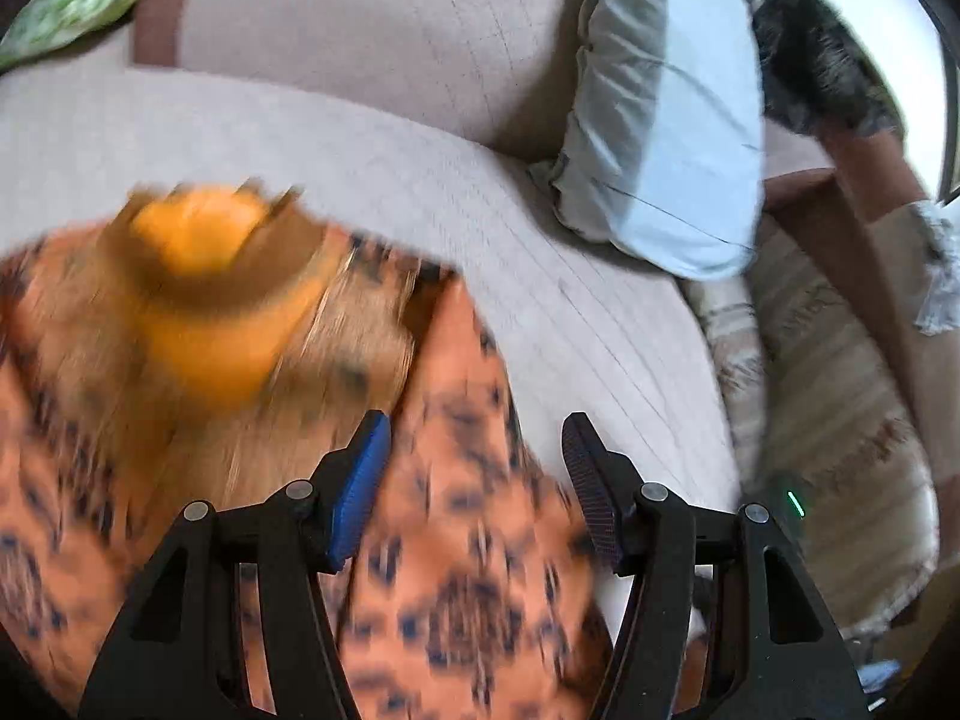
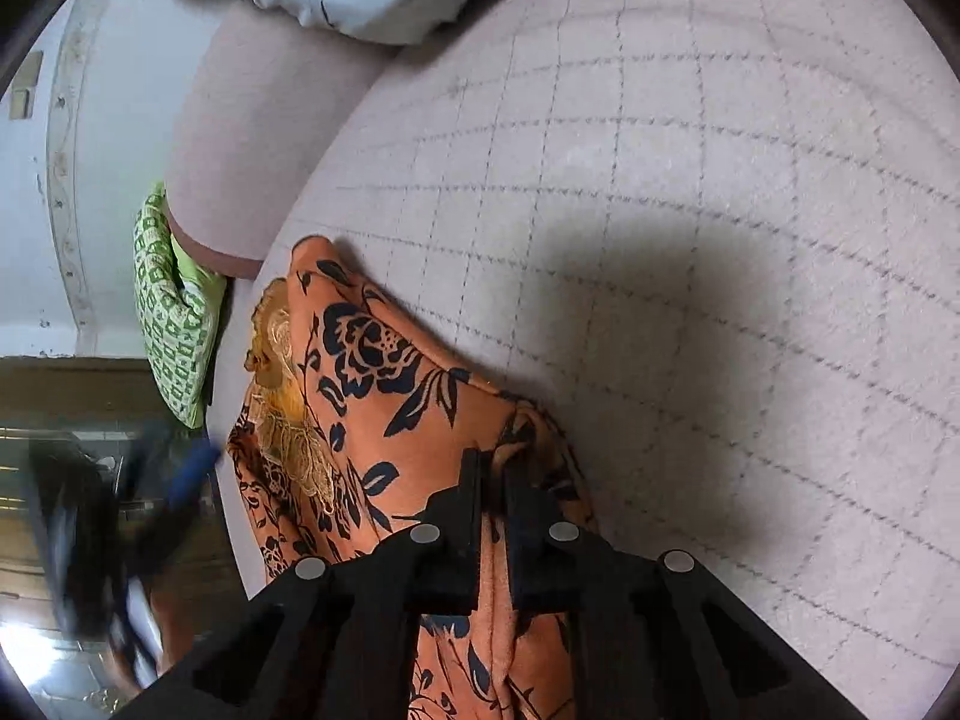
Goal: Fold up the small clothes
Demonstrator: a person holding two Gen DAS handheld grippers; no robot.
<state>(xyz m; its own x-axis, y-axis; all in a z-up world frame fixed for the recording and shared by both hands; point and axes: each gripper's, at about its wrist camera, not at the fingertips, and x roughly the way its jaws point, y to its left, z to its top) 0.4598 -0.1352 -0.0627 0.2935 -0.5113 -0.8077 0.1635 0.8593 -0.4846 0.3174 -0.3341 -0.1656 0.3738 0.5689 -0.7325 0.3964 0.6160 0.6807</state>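
Note:
An orange garment (image 2: pixel 384 396) with a dark floral print and a gold embroidered patch (image 2: pixel 288 420) lies bunched on the pale checked sofa seat (image 2: pixel 690 192). My right gripper (image 2: pixel 492 474) is shut on a raised fold at the garment's near edge, with cloth showing between the fingers. In the left wrist view the garment (image 1: pixel 456 528) is blurred. My left gripper (image 1: pixel 477 456) hovers open over its edge, and nothing is pinched between its blue pad (image 1: pixel 360 480) and the other finger. The right wrist view shows that left gripper as a dark blur, its blue pad (image 2: pixel 192 471) beyond the garment's far side.
A pale blue pillow (image 1: pixel 660 120) leans at the seat's end by the backrest (image 1: pixel 372 30). A green patterned cushion (image 2: pixel 174 312) sits past the armrest (image 2: pixel 252 138). A dark furry thing (image 1: pixel 822 60) and a striped cushion (image 1: pixel 840 390) lie off the seat's edge.

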